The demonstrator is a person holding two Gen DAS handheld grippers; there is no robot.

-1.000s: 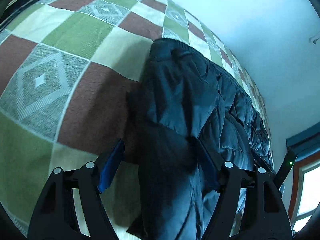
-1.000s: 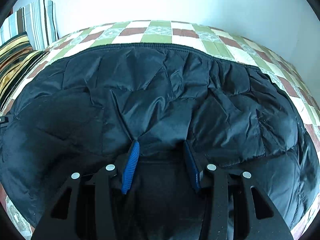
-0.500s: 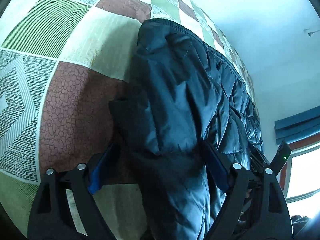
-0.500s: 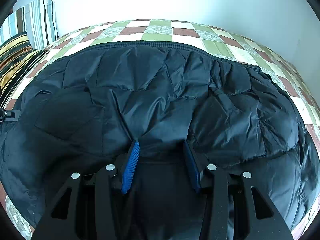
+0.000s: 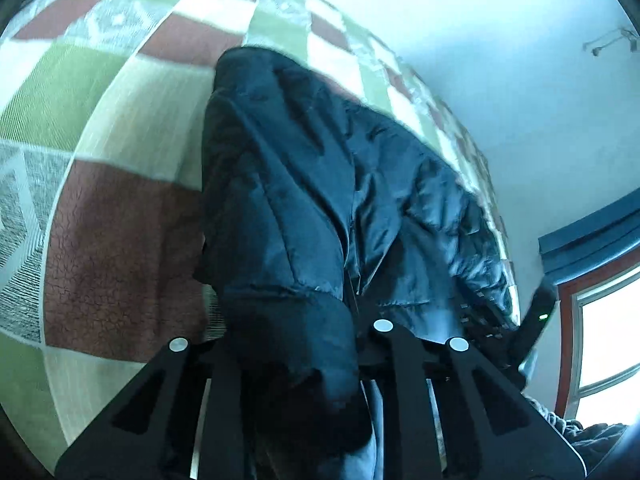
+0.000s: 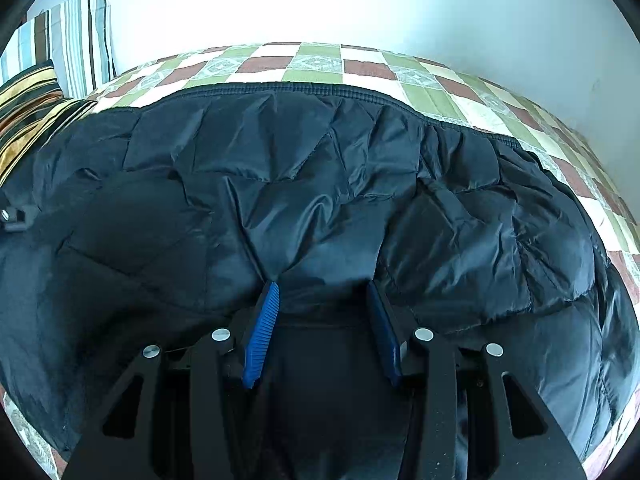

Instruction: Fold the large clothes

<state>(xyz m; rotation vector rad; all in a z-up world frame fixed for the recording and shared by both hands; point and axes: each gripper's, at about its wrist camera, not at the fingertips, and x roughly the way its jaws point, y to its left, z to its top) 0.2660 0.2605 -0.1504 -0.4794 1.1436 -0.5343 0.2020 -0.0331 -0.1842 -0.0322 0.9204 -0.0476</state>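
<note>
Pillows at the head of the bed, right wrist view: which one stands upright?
The pale pillow with blue, white and brown stripes stands upright against the wall. The darker gold-and-black striped pillow lies lower, beside the dark padded jacket.

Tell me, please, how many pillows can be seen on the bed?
2. A striped pillow stands upright against the wall at the far left of the right wrist view; a darker gold-striped pillow lies just below it. Others may be out of frame.
</note>
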